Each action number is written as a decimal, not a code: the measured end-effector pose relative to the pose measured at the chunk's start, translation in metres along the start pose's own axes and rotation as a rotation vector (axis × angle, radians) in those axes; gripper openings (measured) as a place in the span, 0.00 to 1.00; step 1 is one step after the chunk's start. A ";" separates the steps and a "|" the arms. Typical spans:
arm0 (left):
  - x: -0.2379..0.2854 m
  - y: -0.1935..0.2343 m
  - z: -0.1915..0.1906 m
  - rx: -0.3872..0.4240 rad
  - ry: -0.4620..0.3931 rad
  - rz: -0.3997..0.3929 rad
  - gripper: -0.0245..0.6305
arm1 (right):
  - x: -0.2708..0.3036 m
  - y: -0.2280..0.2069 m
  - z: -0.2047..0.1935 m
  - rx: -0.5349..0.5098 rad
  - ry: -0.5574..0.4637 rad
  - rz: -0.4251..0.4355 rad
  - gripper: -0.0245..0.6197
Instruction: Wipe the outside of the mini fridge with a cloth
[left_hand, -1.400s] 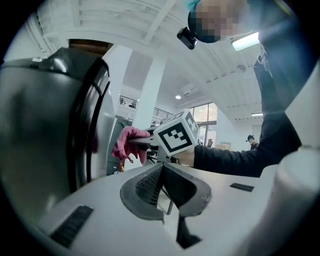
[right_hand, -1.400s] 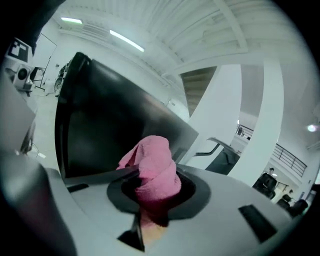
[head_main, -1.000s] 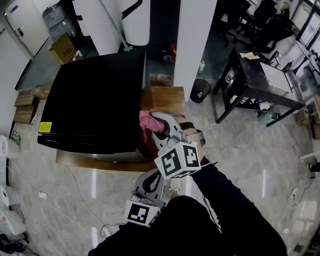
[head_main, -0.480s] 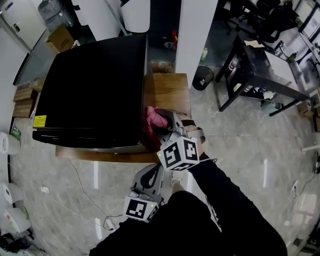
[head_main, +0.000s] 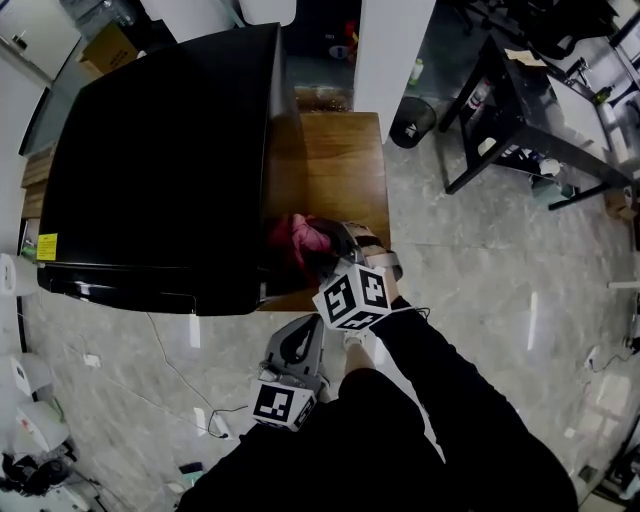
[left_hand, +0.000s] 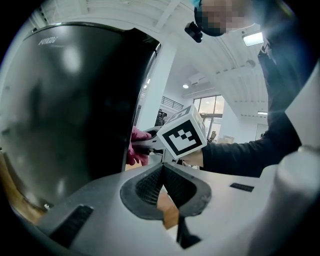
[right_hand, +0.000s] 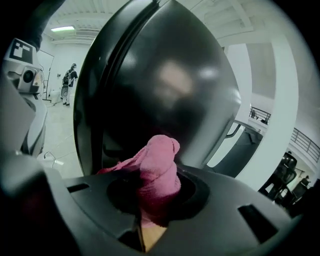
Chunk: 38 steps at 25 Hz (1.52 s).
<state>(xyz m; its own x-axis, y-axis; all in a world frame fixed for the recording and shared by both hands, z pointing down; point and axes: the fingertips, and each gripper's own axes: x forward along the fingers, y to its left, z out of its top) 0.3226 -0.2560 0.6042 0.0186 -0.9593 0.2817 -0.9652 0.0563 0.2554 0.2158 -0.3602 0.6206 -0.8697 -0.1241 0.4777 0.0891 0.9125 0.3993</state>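
right gripper (head_main: 322, 246) presses pink cloth (right_hand: 157, 165) against black mini fridge (head_main: 160, 150).

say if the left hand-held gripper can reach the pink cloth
Probably not: the right hand-held gripper clamps the pink cloth against the mini fridge, and its body sits between cloth and left hand-held gripper.

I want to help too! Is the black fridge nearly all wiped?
Done: the right gripper holds the pink terry cloth. In hand: it presses on the side wall of the glossy black mini fridge. Left: probably top and front; clean parts don't show.
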 end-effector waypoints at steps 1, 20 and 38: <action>0.005 0.002 -0.006 -0.001 0.007 0.000 0.05 | 0.006 0.004 -0.009 0.008 0.010 0.012 0.17; 0.031 0.037 -0.048 -0.037 0.095 0.136 0.05 | 0.086 0.083 -0.142 0.070 0.275 0.244 0.17; -0.030 0.031 0.005 0.013 0.008 0.078 0.05 | -0.015 0.042 -0.065 0.172 0.152 0.146 0.18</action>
<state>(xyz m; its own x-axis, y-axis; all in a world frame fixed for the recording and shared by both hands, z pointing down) 0.2907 -0.2264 0.5988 -0.0549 -0.9498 0.3080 -0.9671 0.1274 0.2204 0.2642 -0.3452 0.6817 -0.7698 -0.0312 0.6375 0.1133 0.9763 0.1846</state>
